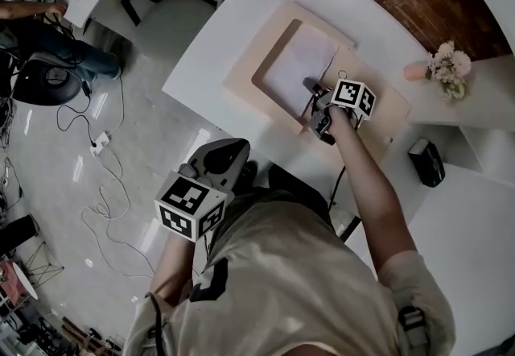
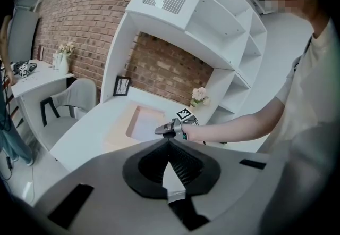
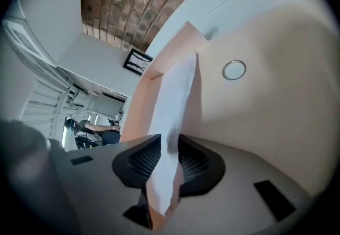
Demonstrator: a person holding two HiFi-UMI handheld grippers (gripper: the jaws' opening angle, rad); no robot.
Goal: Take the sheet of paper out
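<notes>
Between the half-parted fingers of the right gripper point(image 3: 169, 150): the near end of the white sheet of paper point(image 3: 179, 90), passing through with a shadowed gap at one pad, not clearly pinched. Stretches lengthwise straight ahead of those fingertips, bowed along the way. Nearest edge cut off behind the jaws; far end hard to separate from the pink folder point(image 1: 241, 84) around it. Off to one side of the fingers, on the folder's flap, a small metal ring point(image 3: 234, 69). Well back from the desk point(image 1: 201, 56), the left gripper point(image 2: 169, 142), fingers pressed together, empty.
</notes>
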